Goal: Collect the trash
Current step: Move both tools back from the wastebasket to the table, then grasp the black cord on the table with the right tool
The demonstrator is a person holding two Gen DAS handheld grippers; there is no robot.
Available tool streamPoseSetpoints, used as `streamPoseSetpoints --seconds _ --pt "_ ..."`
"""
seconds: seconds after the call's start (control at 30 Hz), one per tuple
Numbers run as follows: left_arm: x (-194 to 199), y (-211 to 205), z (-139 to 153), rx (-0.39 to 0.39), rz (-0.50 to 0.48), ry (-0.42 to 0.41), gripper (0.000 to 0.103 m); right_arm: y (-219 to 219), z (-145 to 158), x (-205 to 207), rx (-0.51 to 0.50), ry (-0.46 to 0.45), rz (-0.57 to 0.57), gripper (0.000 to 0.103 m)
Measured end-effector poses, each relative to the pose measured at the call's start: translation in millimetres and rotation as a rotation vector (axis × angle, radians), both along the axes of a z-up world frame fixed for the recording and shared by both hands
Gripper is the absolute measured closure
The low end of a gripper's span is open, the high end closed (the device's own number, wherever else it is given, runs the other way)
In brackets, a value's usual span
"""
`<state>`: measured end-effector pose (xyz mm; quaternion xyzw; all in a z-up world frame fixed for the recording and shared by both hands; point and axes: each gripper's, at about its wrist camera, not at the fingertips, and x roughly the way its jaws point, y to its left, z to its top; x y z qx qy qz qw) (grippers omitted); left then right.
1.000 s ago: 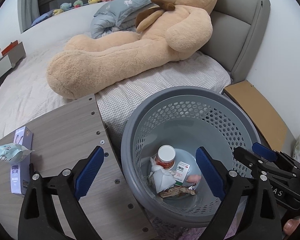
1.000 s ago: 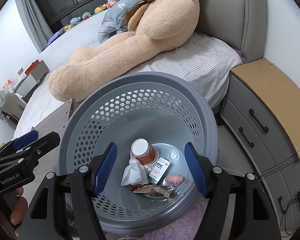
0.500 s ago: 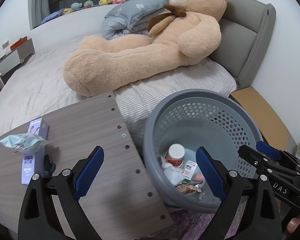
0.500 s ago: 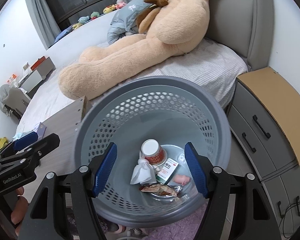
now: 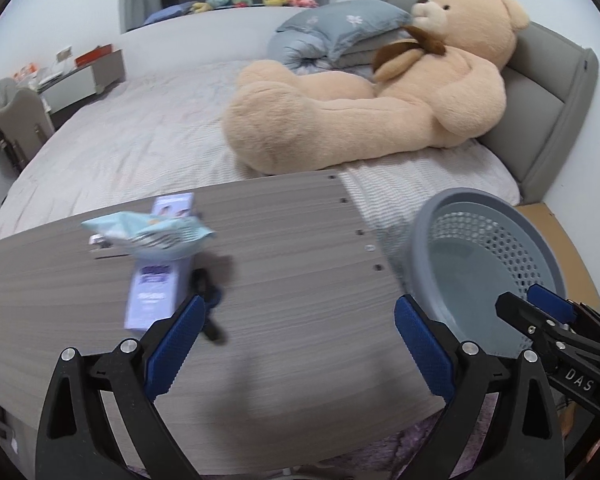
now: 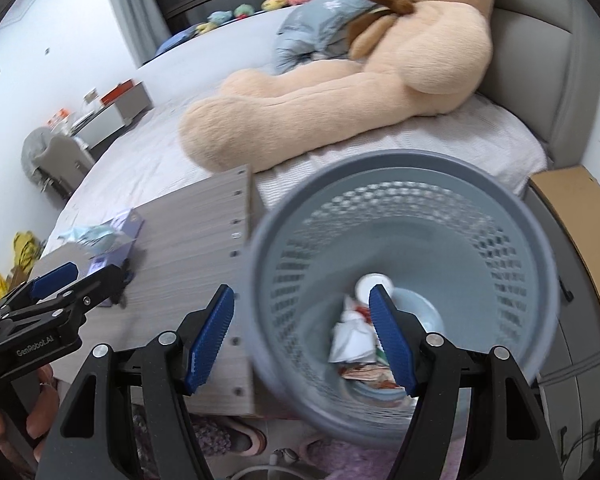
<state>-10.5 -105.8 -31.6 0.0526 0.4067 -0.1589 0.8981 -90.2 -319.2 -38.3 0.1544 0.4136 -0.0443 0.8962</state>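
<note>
Bedside grey wood-grain table [image 5: 284, 280] | view swung off grey perforated plastic bin [image 5: 488, 264] toward crumpled pale-blue wrapper [image 5: 152, 232], 10 o'clock | left gripper [image 5: 296, 344], right gripper [image 6: 302, 340] both agape, empty | next pickup likely.

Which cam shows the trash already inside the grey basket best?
Right wrist. It looks down into the grey basket, so the trash pile at the bottom shows, though blurred and partly behind a gripper finger. Left wrist catches only the basket's rim and inner wall; its contents are hidden.
</note>
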Motion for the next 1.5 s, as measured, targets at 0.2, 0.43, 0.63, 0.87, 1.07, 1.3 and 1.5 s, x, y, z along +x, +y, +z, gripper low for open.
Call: streamPoseSetpoints --seconds 0.2,0.43,0.63,0.87,1.07,1.3,1.5 --pt "5 53 -7 0.029 0.107 -0.009 0.009 44 3 22 -0.007 0.004 0.090 0.036" --pt "12 113 -12 0.037 0.221 -0.019 0.009 97 -2 50 -0.007 0.026 0.192 0.036" --pt "17 151 -18 0.040 0.289 -0.014 0.009 141 -17 76 -0.012 0.065 0.265 0.036" --pt "25 180 -24 0.031 0.346 0.004 0.009 181 -29 100 -0.045 0.095 0.328 0.036" --pt "31 190 -28 0.020 0.367 0.017 0.009 198 -36 111 -0.071 0.112 0.349 0.036" --pt "35 194 -30 0.013 0.367 0.019 0.009 204 -45 117 -0.120 0.128 0.349 0.036" --pt "34 193 -31 0.012 0.366 0.022 0.009 193 -49 119 -0.151 0.137 0.305 0.036"
